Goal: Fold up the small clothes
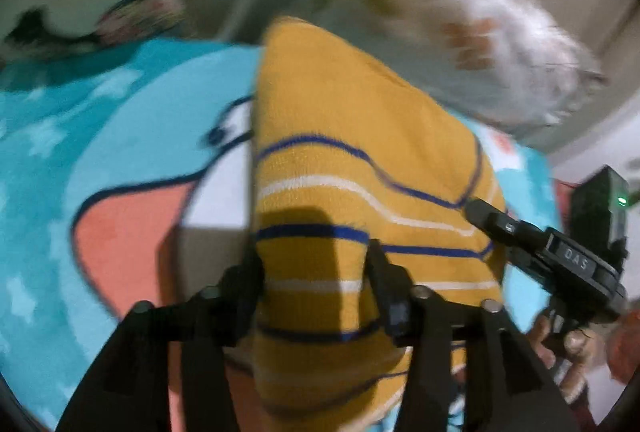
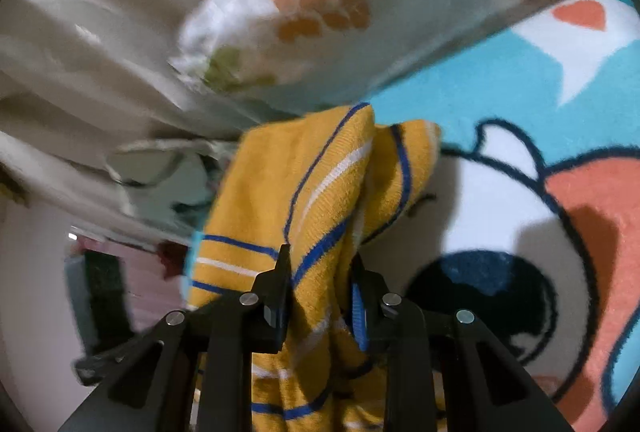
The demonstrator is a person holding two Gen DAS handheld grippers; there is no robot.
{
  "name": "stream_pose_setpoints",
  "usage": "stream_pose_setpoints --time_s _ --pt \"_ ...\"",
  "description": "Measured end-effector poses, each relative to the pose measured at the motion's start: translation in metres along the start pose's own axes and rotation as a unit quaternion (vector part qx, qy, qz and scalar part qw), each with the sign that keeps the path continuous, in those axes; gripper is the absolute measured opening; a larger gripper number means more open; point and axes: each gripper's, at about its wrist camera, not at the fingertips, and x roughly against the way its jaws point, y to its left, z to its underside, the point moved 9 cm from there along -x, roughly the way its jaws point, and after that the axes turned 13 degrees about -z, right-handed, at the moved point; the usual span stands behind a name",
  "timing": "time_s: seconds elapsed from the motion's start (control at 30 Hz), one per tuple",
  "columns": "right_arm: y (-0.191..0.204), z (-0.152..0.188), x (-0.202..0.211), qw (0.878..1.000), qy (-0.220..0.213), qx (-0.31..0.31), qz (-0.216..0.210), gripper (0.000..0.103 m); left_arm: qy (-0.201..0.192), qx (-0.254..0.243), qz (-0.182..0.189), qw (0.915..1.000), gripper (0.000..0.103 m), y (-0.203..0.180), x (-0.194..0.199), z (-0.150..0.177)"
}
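A small mustard-yellow knit garment (image 1: 352,191) with blue and white stripes is held up above a turquoise cartoon blanket (image 1: 80,135). My left gripper (image 1: 316,264) has its fingers on either side of the garment's edge and is shut on it. My right gripper (image 2: 320,272) is shut on a bunched fold of the same garment (image 2: 312,191). In the left wrist view the right gripper (image 1: 480,211) shows at the right, its tip on the garment's side edge, with the person's hand below it.
The blanket (image 2: 520,91) has white, coral and dark-blue cartoon shapes. A white pillow (image 2: 320,3) with an orange and green print lies behind the garment, also blurred in the left wrist view (image 1: 460,31). Pale bedding and a wall lie beyond.
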Motion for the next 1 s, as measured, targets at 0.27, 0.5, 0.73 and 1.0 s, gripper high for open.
stream_pose_setpoints --time_s 0.27,0.5,0.73,1.0 --pt "-0.007 0.005 0.027 0.995 -0.022 0.029 0.089 0.03 0.011 0.064 -0.006 0.9979 0.057 0.036 0.014 0.028" --pt "0.047 0.03 0.009 0.996 0.025 0.078 0.021 0.03 0.037 0.035 -0.044 0.9977 0.064 0.012 -0.007 0.057" --pt "0.007 0.052 0.012 0.993 0.057 0.053 0.085 0.027 0.018 0.015 -0.076 0.9968 0.068 0.007 0.01 0.068" --pt "0.016 0.076 0.013 0.982 0.09 0.113 0.123 0.037 -0.004 -0.009 -0.109 0.994 0.069 -0.014 0.026 0.086"
